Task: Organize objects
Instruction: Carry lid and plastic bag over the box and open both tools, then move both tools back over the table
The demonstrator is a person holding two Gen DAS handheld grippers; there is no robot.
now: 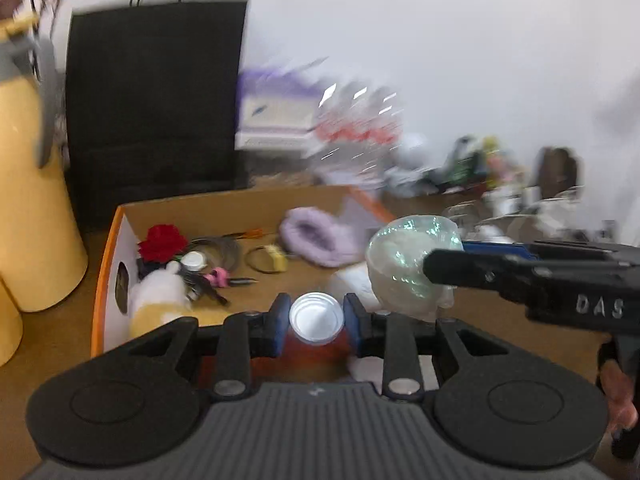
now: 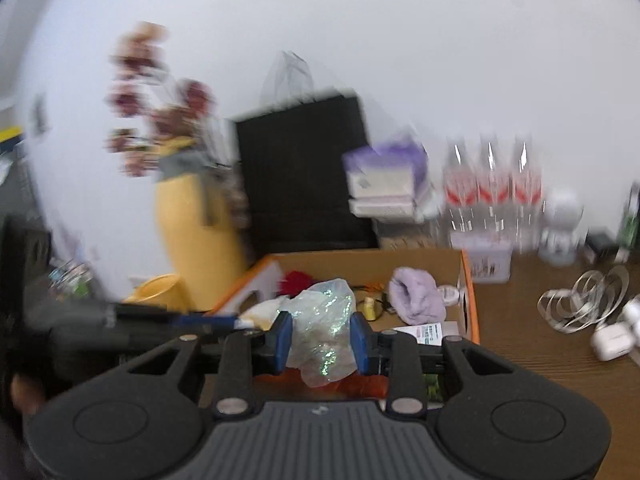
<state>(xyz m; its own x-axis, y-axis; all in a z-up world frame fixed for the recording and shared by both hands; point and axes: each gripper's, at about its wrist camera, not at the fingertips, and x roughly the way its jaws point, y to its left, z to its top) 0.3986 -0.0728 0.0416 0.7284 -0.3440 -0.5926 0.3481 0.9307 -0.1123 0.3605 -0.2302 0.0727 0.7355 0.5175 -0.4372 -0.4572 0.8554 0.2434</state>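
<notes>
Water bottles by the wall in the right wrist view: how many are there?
3. They stand upright side by side against the wall, behind the box's right corner: left, middle, right. Blur is heavy, so more may be hidden behind them.

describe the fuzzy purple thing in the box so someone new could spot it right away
Find the open cardboard box with orange edges on the wooden table, in front of the black paper bag. Toward its far right end lies a fuzzy lilac slipper. It is the only soft pale-purple item there, unlike the red flower at the opposite end.
</notes>
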